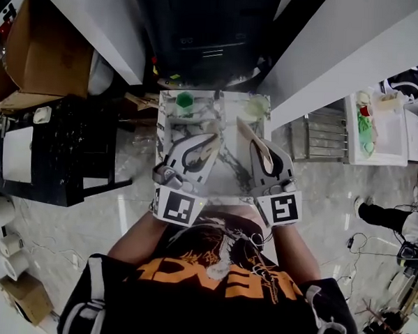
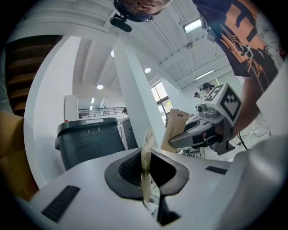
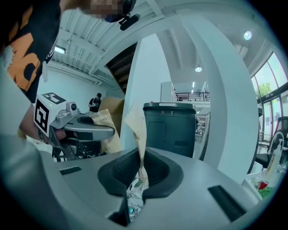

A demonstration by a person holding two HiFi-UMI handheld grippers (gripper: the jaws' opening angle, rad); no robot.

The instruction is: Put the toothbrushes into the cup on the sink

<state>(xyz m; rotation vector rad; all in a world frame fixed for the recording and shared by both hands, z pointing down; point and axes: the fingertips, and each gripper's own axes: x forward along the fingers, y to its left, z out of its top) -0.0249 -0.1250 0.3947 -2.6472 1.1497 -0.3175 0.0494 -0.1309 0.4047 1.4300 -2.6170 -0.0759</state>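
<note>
In the head view both grippers are raised over a marble sink top (image 1: pixel 226 176), each holding a flat brown paper packet. My left gripper (image 1: pixel 206 143) is shut on one packet (image 2: pixel 146 164), which stands upright between its dark pads. My right gripper (image 1: pixel 257 146) is shut on the other packet (image 3: pixel 137 130), which leans slightly. Each gripper view also shows the opposite gripper with its packet: the right gripper (image 2: pixel 179 140) and the left gripper (image 3: pixel 108 131). A green cup (image 1: pixel 184 101) sits at the far left of the sink top, a pale clear cup (image 1: pixel 255 106) at the far right. No bare toothbrush shows.
A black cabinet (image 1: pixel 49 147) and cardboard boxes (image 1: pixel 33 49) stand to the left. On the right is a white shelf unit (image 1: pixel 385 130) with bottles. A dark bin (image 3: pixel 173 128) and white columns rise beyond the sink. Cables lie on the floor at right.
</note>
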